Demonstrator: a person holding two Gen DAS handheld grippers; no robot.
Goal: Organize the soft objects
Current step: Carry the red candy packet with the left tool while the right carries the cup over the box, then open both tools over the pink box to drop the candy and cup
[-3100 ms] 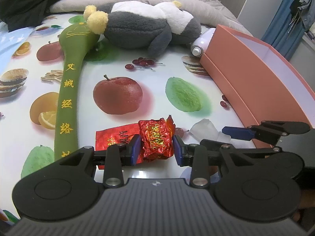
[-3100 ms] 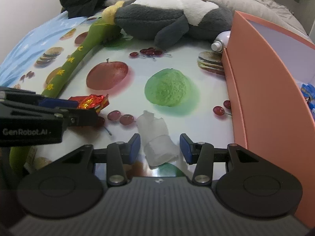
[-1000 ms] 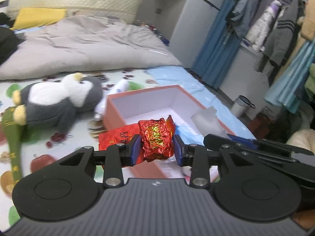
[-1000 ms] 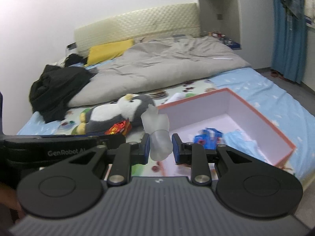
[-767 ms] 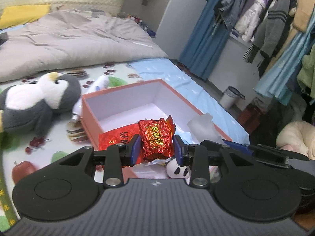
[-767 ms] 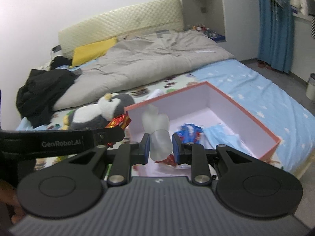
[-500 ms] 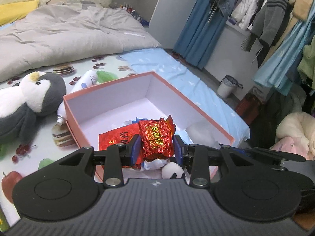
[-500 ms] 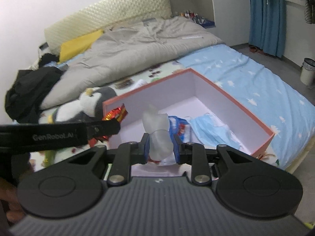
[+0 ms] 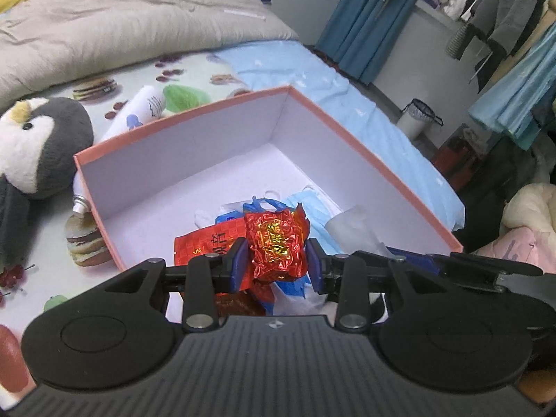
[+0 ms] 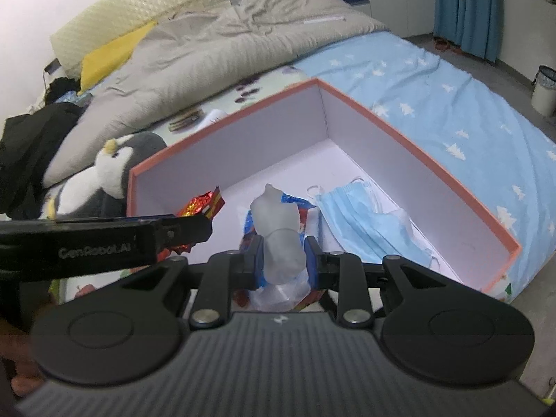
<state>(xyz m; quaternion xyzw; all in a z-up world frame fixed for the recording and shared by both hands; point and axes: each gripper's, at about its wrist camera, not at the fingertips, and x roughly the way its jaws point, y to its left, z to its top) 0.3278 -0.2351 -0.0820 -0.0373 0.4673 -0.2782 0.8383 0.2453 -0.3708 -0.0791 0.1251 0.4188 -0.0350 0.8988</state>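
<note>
My left gripper [image 9: 275, 260] is shut on a crinkled red foil packet [image 9: 276, 243] and holds it above the near part of the open pink box [image 9: 365, 146]. My right gripper [image 10: 282, 260] is shut on a translucent white soft piece [image 10: 279, 239], also above the box [image 10: 399, 132]. Inside the box lie a blue face mask [image 10: 361, 219], blue and red wrappers [image 9: 257, 208] and clear plastic. In the right wrist view the left gripper reaches in from the left with the foil packet [image 10: 198, 205]. In the left wrist view the white piece [image 9: 351, 226] shows at the right.
A plush penguin [image 9: 31, 149] lies left of the box on the fruit-print sheet [image 9: 104, 87]. A white tube [image 9: 139, 111] rests behind the box's far left corner. A grey duvet [image 10: 226, 41] covers the bed's back. Black clothing [image 10: 27, 146] lies far left. Bed edge and floor lie to the right.
Both grippers have carried their items from the fruit-print sheet to above the open box and moved closer over it. Both grips are unchanged.
</note>
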